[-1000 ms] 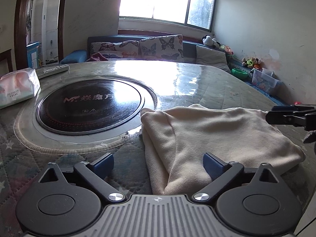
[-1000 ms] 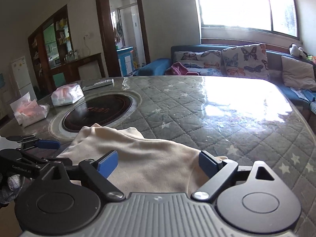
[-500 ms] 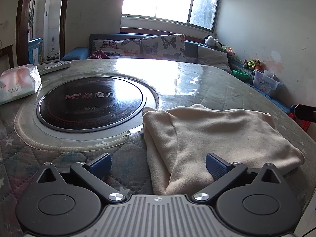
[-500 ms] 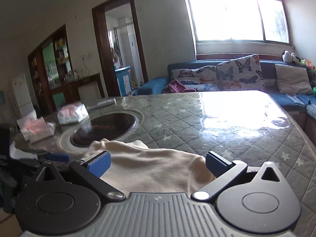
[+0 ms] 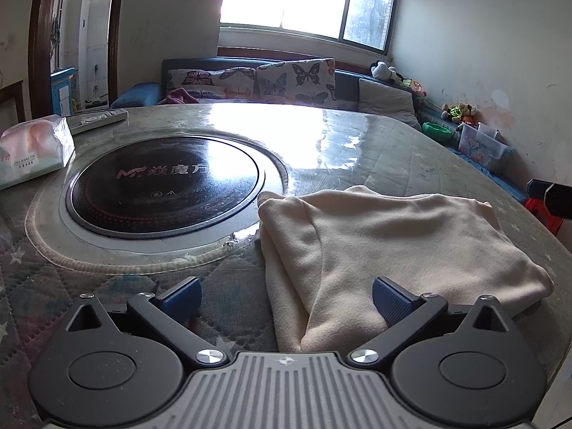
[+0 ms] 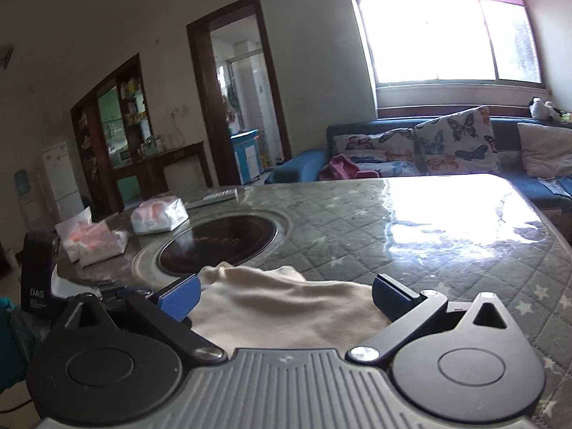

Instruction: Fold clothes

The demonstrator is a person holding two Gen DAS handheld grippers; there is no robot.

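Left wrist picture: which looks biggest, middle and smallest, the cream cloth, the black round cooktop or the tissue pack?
1. Cloth looks biggest, though it lies nearest the camera, which may flatter it.
2. Cooktop, nearly as big; the order of these two is unsure.
3. Tissue pack, clearly smallest, partly cut off by the frame edge.

Left black two-finger gripper with blue pads: jaws spread wide, nothing pinched, angled down, fingers toward 12 o'clock. Right black two-finger gripper with blue pads: jaws fully apart, pads clamp nothing, tilted slightly down, toward 12 o'clock.
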